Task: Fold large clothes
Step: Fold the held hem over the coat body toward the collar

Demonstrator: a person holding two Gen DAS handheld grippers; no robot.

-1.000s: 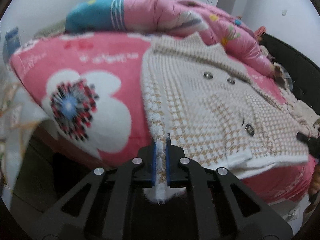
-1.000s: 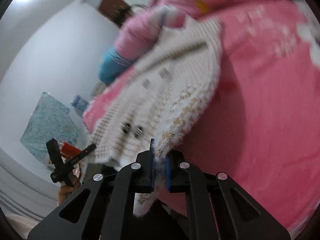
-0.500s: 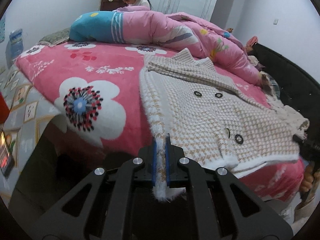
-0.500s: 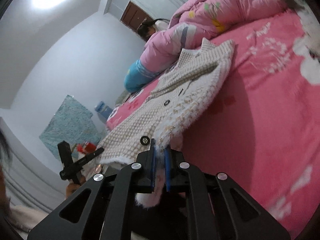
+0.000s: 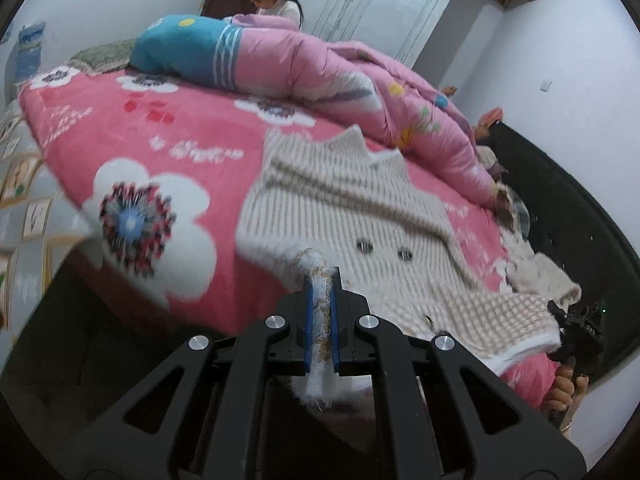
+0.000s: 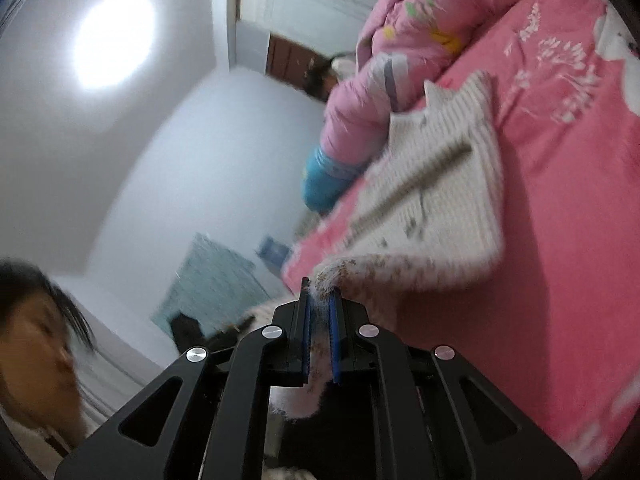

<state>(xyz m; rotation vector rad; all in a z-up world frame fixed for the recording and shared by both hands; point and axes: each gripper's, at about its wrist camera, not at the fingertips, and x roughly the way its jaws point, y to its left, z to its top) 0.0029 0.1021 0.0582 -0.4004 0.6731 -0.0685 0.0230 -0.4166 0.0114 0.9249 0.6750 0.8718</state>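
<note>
A cream and tan knitted cardigan (image 5: pixel 360 216) with dark buttons lies on the pink flowered bed cover (image 5: pixel 132 140). My left gripper (image 5: pixel 322 280) is shut on the fluffy white hem at its near left corner, and that corner is lifted off the bed. In the right wrist view the cardigan (image 6: pixel 444 200) slopes up from the bed, and my right gripper (image 6: pixel 320 292) is shut on its other hem corner. The right gripper (image 5: pixel 576 328) also shows at the right edge of the left wrist view, in a hand.
A rolled pink and blue quilt (image 5: pixel 280 68) lies along the far side of the bed, with a person (image 5: pixel 276 0) sitting behind it. A dark bed frame (image 5: pixel 560 208) curves along the right. More pale clothes (image 5: pixel 536 272) lie by that edge.
Both grippers have lifted the cardigan's hem and carried it towards the collar. The near part of the cardigan now rises off the bed. The right wrist view has turned up towards the ceiling.
</note>
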